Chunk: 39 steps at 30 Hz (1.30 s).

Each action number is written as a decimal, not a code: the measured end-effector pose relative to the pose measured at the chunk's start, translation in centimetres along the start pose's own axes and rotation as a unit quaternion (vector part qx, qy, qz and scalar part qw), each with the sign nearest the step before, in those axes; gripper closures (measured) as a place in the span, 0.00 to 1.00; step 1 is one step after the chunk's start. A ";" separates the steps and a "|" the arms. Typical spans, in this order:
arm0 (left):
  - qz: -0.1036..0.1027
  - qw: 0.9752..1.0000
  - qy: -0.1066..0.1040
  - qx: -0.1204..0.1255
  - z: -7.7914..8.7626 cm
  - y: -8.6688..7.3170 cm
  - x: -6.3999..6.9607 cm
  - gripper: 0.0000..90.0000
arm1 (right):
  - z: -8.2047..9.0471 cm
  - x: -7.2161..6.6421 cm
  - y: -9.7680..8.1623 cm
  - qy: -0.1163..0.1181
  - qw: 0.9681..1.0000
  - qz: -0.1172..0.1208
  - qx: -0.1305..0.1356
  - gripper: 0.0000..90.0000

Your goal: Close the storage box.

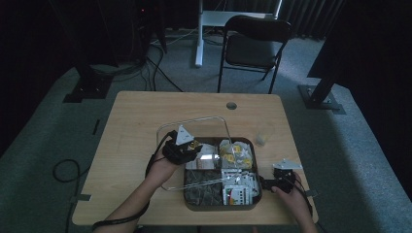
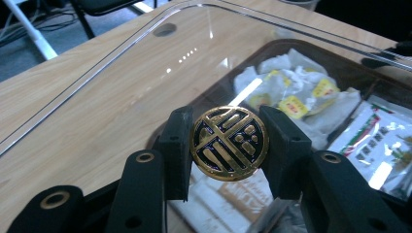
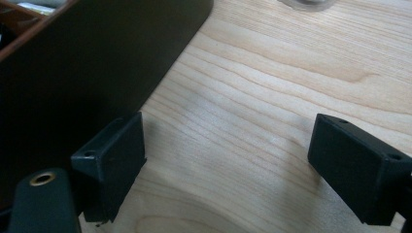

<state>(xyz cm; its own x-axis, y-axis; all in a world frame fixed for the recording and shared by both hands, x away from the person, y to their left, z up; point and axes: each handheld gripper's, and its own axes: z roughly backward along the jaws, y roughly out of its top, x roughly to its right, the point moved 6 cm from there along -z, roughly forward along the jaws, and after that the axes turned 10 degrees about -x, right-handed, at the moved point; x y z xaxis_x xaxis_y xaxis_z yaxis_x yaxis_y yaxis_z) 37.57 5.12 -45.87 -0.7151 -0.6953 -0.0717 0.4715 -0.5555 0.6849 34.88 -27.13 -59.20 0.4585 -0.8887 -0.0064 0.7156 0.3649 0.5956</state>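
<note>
A clear lid [image 2: 121, 63] hangs tilted over the dark compartment tray [image 1: 256, 196], blurring the packets beneath. The left hand-held gripper [image 2: 228, 145] clamps the lid's round gold-and-black knob [image 2: 229, 143], whose face looks toward the camera. Beside the tray's right wall, the right hand-held gripper [image 3: 228, 165] gapes wide on the surface [image 3: 272, 87].

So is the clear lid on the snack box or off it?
Off. The clear lid is raised, tilted over the box, held by its round gold knob in the left hand-held gripper.
</note>
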 end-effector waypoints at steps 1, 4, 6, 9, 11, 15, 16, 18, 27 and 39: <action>0.000 1.000 0.000 0.000 0.0 0.0 0.0 0.65 | 0.0 0.0 0.0 0.000 1.000 0.000 0.000 0.14; -0.010 1.000 -0.011 -0.002 -0.6 0.4 1.0 0.65 | 0.0 0.0 0.0 0.000 1.000 0.000 0.000 0.14; -0.017 1.000 -0.016 0.000 -0.8 0.6 1.6 0.65 | 0.0 0.0 0.0 0.000 1.000 0.000 0.000 0.14; -0.028 0.999 -0.025 0.002 -1.1 0.9 2.3 0.65 | 0.0 0.0 0.0 0.000 1.000 0.000 0.000 0.14; -0.030 0.999 -0.030 0.001 -1.2 1.1 2.7 0.65 | 0.0 0.0 0.0 0.000 1.000 0.000 0.000 0.14; -0.038 0.999 -0.033 0.002 -1.6 1.3 3.5 0.65 | 0.0 0.0 0.0 0.000 1.000 0.000 0.000 0.14; -0.039 0.999 -0.035 0.001 -1.7 1.3 3.8 0.65 | 0.0 0.0 0.0 0.000 1.000 0.000 0.000 0.14; -0.043 0.998 -0.037 0.000 -1.9 1.3 4.2 0.65 | 0.0 0.0 0.0 0.000 1.000 0.000 0.000 0.14; -0.052 0.998 -0.046 -0.007 -3.1 1.5 5.8 0.65 | 0.0 0.0 0.0 0.000 1.000 -0.001 0.000 0.14; -0.061 0.997 -0.051 -0.020 -4.6 1.2 7.5 0.65 | 0.0 0.0 0.0 0.000 1.000 0.000 0.000 0.14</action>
<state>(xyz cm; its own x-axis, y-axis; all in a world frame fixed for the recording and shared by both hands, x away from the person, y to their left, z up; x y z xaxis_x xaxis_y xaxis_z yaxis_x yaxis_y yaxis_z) 35.19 -2.84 -48.93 -0.8166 -0.5721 -0.0770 0.3961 -0.6523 0.6463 34.88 -27.13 -59.20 0.4583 -0.8888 -0.0073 0.7160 0.3643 0.5955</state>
